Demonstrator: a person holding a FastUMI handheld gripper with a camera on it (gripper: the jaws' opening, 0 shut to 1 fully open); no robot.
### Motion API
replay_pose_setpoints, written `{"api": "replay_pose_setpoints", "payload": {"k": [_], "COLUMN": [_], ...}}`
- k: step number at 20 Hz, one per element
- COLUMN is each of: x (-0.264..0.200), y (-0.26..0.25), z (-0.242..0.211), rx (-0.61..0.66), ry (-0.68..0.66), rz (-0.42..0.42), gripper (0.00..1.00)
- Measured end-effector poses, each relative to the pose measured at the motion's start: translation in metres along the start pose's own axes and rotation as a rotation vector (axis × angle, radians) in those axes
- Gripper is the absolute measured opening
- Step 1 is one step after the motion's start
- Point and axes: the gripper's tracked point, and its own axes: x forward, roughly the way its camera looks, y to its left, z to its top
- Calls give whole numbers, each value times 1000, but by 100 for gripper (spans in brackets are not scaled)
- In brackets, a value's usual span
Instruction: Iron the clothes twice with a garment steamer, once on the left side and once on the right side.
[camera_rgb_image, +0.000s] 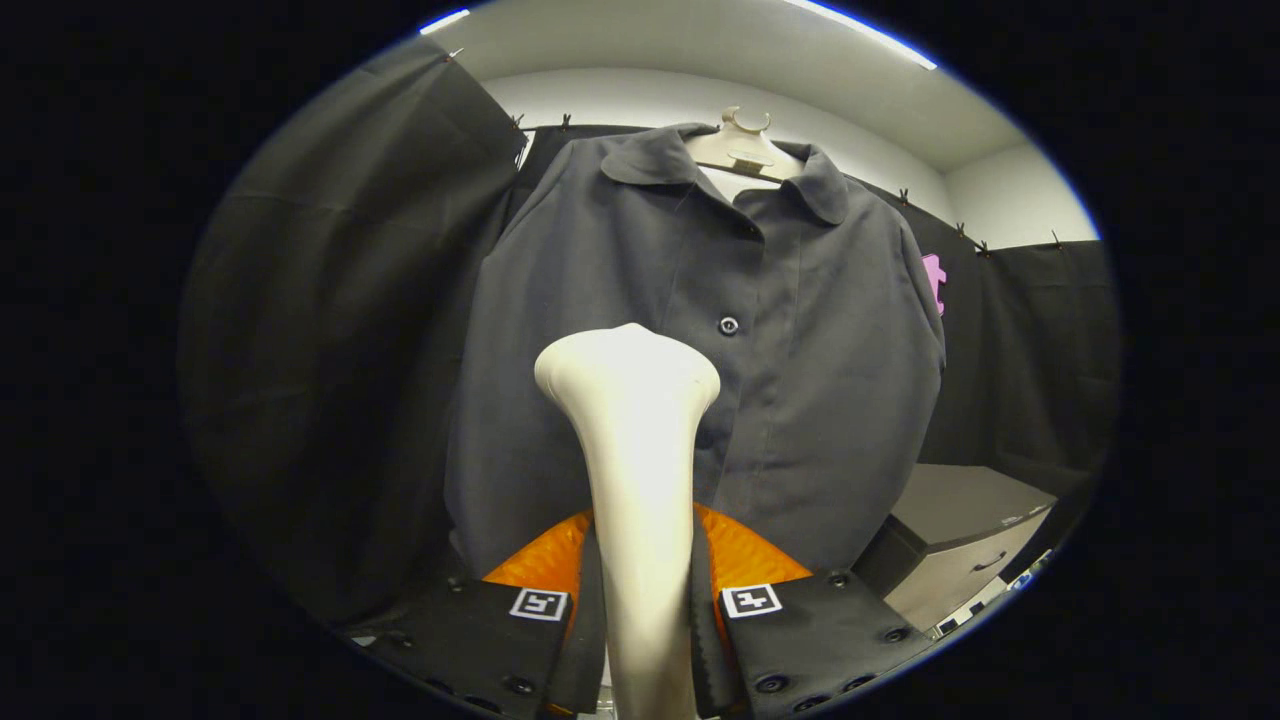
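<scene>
A dark grey buttoned shirt (800, 380) hangs on a pale hanger (742, 150) straight ahead, facing me. My gripper (645, 610) is shut on the white garment steamer (635, 450), both black fingers (580, 620) pressing its handle from either side. The steamer stands upright between the fingers, its wide head (627, 365) raised in front of the shirt's left half, just left of the button placket (728, 326). I cannot tell whether the head touches the cloth.
Black cloth walls (330, 350) close in on the left and behind the shirt. A grey cabinet with a drawer handle (960, 540) stands low to the right of the shirt. An orange surface (745, 555) lies just behind the fingers.
</scene>
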Motion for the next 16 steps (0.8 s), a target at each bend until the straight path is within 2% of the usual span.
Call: {"api": "replay_pose_setpoints", "payload": {"k": [16], "x": [-68], "y": [42], "z": [-90], "rx": [-23], "ry": [68], "rz": [149], "gripper": [42]}}
